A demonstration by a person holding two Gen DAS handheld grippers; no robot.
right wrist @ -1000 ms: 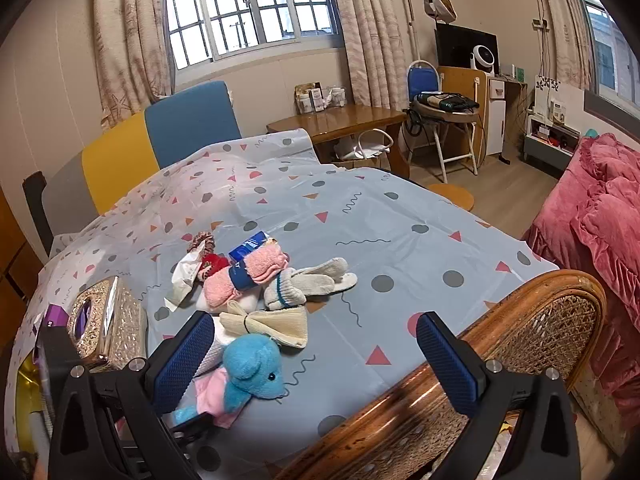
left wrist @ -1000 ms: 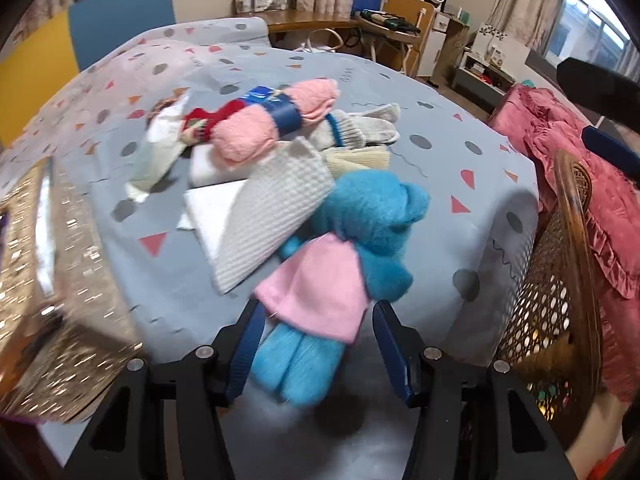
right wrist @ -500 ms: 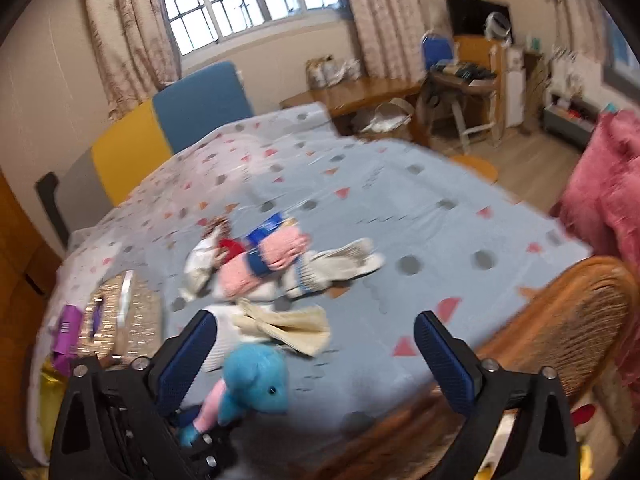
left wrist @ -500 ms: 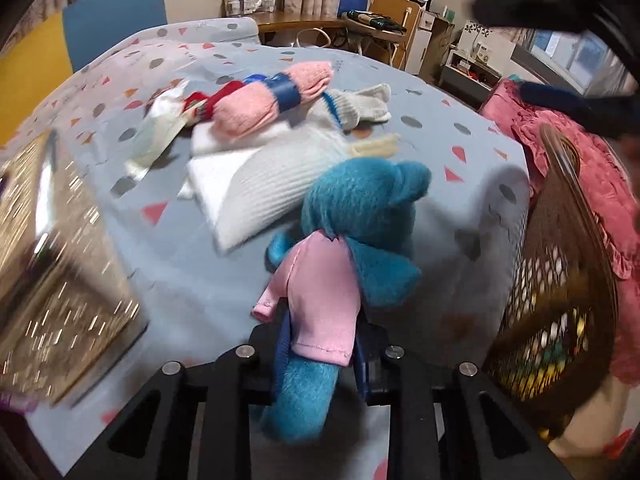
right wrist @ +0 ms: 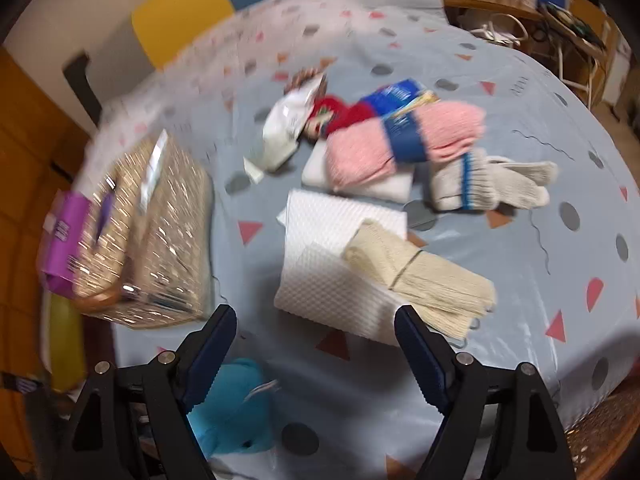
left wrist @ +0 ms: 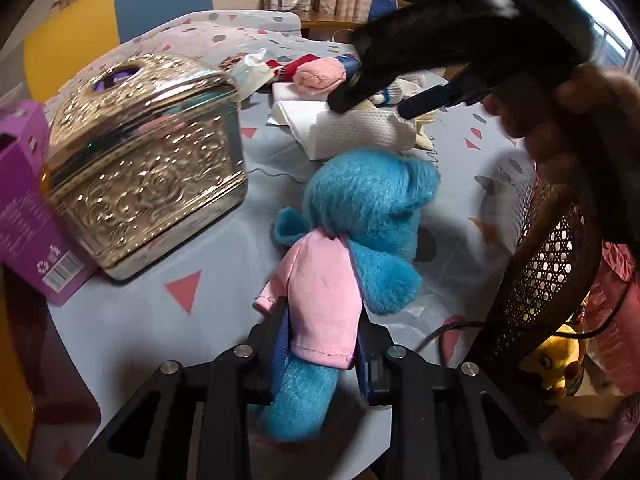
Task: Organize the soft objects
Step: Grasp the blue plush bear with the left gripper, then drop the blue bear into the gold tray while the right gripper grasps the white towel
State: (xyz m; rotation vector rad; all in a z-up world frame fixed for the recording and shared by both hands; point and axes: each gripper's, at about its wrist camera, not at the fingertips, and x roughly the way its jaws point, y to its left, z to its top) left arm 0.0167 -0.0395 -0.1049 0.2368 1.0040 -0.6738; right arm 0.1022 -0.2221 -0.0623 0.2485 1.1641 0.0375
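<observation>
Blue plush bear in a pink shirt (left wrist: 340, 280) is sitting clamped by its lower body in the left gripper (left wrist: 322, 344), above the patterned desk (left wrist: 140, 320). Only the right wrist view is showing the right gripper (right wrist: 314, 350), jaws closing on nothing, hovering over the white quilted cloth (right wrist: 332, 248).

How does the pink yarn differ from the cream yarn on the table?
The pink yarn is fat and fluffy with a blue paper band around its middle; the cream yarn is flatter, tied only by a thin string. The pink yarn rests on a white pad among other things; the cream yarn lies partly on a paper towel. Both lie untouched by either gripper.
</observation>
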